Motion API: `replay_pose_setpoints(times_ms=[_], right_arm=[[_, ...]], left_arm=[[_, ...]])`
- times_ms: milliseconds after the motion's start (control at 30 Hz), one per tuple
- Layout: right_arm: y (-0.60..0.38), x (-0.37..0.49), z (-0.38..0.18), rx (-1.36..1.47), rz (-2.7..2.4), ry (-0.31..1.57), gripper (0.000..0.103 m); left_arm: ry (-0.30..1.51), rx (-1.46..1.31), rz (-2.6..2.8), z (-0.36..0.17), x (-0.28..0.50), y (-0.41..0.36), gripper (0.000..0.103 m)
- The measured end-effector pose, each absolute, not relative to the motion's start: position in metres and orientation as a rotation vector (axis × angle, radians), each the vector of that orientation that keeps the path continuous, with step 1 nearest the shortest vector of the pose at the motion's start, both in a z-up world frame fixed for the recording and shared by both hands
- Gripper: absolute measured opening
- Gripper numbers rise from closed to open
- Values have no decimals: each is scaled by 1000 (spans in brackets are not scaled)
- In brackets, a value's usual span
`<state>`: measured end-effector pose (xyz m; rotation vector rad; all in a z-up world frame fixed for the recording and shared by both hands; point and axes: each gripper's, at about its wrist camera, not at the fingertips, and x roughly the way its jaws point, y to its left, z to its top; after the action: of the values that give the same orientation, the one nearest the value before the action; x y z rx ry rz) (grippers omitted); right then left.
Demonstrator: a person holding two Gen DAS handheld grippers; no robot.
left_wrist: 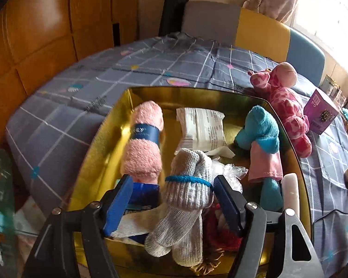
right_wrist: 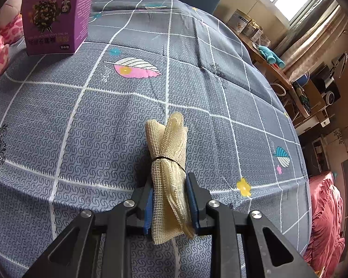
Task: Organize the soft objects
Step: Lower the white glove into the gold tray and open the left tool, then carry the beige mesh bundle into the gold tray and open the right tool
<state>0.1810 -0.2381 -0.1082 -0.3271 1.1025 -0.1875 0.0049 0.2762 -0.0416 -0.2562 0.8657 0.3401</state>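
In the left wrist view a gold tin box (left_wrist: 97, 139) holds a pink rolled towel (left_wrist: 143, 141), a white packet (left_wrist: 203, 127), a blue plush toy (left_wrist: 262, 136) and other soft items. My left gripper (left_wrist: 172, 199) is open, its blue pads on either side of a grey sock bundle (left_wrist: 188, 197) tied with a blue band, apart from it on the left. A pink giraffe plush (left_wrist: 287, 104) lies on the cloth right of the box. In the right wrist view my right gripper (right_wrist: 170, 199) is shut on a cream mesh cloth bundle (right_wrist: 168, 143) just above the tablecloth.
A purple carton (right_wrist: 58, 16) stands on the grey checked tablecloth (right_wrist: 81, 115), also seen in the left wrist view (left_wrist: 320, 113). Chairs stand behind the table (left_wrist: 211, 20). A side table with tins and a blue toy (right_wrist: 270, 55) is at the right.
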Motion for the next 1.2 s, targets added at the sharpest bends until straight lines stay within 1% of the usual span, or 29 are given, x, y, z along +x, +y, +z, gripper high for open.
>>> replay_pose_setpoints(times_ms=[100,167,300,533,767,867,933,1200], right_arm=[[-237,179,-108,-333,-189,1101,25],[-237,179,-108,-329,-188,1101,25],[-238,178,-106,-321,-185,1103,25],[-233,177,-109,-370,-186,1101,25],[-230,179,-110,-391,-206,1101,24],[-231,176,-100,-303,-182,1102,20],[-228,172,-89,-250,-160,1075,20],[-185,155,-75,-217,-36,1049,19]], left_arm=[[828,-192,376,-32,-5,270,73],[796,-161,397,-24,-10,267,76],[732,-145,405,-6,-21,263,77],[712,-137,372,12,-28,252,77],[689,-122,358,14,-33,246,77],[686,-128,356,14,-35,247,77],[683,-129,355,13,-36,247,77],[675,-142,354,13,-38,251,77]])
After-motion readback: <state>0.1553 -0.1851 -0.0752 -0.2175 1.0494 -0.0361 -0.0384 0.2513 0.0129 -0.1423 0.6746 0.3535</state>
